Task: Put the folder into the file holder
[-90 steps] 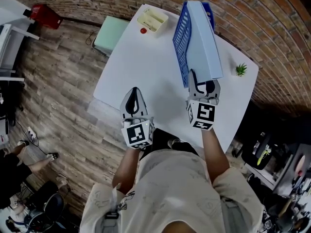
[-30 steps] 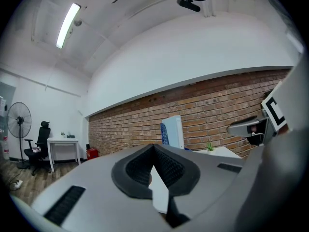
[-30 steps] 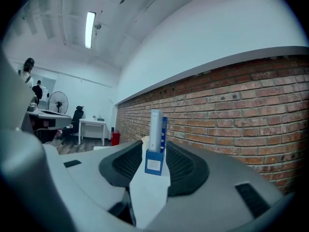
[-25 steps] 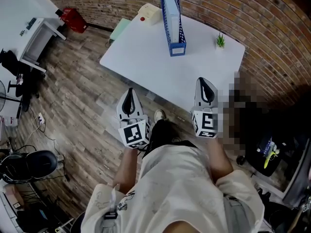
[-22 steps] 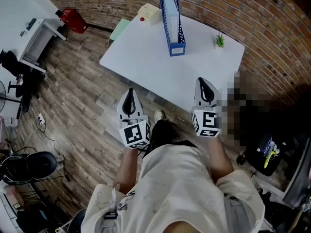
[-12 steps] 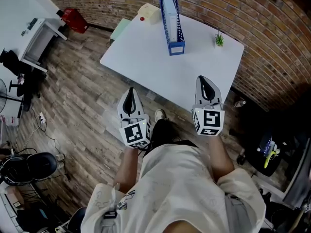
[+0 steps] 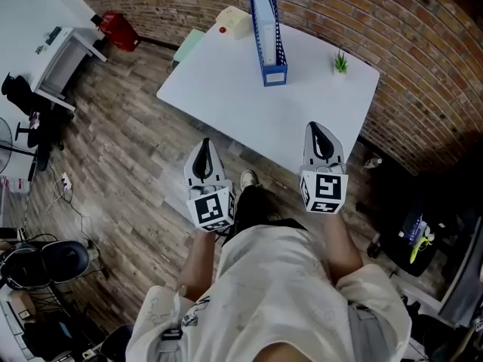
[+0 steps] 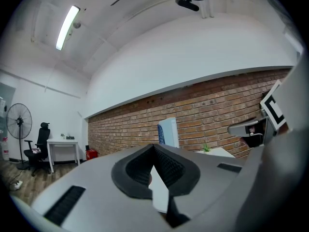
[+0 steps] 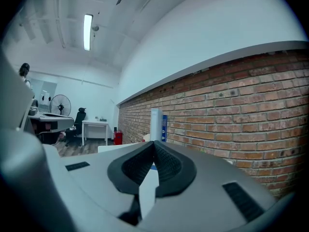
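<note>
The blue file holder (image 7: pixel 266 32) stands upright at the far side of the white table (image 7: pixel 249 104), with the pale blue folder (image 7: pixel 263 13) standing inside it. Both grippers hang well short of it, near the table's front edge. My left gripper (image 7: pixel 204 145) is shut with nothing in it, and its own view shows the jaws (image 8: pixel 154 148) meeting, with the holder (image 8: pixel 167 132) far off. My right gripper (image 7: pixel 318 128) is shut and empty too. Its view has the holder (image 9: pixel 158 124) small and distant against the brick wall.
A small green plant (image 7: pixel 342 62) sits at the table's right corner. A cream tray (image 7: pixel 234 21) with a red object lies at the far left corner, with a green stool (image 7: pixel 189 45) beside it. A white desk (image 7: pixel 64 47) and a black chair (image 7: pixel 23 96) stand on the wooden floor to the left.
Since the earliest frame the person has stepped back, and the right gripper, then at the holder and folder, is now far from it. Over the last second hardly anything moved.
</note>
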`<state>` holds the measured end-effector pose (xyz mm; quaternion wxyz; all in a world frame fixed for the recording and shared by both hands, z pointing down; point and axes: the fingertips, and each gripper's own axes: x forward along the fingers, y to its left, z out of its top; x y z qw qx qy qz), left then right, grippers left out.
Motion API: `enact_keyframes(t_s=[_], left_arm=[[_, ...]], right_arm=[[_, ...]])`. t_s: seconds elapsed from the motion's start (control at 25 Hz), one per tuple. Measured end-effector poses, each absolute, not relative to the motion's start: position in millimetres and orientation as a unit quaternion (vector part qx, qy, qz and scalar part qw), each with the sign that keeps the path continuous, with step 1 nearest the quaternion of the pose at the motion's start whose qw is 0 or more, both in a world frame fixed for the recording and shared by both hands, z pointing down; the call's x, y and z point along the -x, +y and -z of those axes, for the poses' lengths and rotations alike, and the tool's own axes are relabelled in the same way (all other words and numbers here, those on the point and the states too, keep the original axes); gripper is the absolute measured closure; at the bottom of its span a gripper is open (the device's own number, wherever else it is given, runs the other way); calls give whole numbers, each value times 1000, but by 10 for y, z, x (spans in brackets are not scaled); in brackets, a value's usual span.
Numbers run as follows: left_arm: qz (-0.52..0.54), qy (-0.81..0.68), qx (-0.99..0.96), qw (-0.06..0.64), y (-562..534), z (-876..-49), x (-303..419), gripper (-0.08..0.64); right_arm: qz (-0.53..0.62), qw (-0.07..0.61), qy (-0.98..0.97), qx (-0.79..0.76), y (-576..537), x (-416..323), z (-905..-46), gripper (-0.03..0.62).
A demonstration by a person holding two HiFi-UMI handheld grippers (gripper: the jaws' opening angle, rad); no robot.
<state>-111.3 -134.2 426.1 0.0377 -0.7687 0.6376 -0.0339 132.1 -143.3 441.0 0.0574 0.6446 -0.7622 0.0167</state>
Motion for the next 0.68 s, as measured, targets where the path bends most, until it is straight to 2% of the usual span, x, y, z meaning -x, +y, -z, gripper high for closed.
enact_keyframes(t_s=[0.68], left_arm=[[40,643,765,31,-1271,-4283,1089,549]], right_arm=[[-17,57,-763,-644,-1405,-1353,-4394,574]])
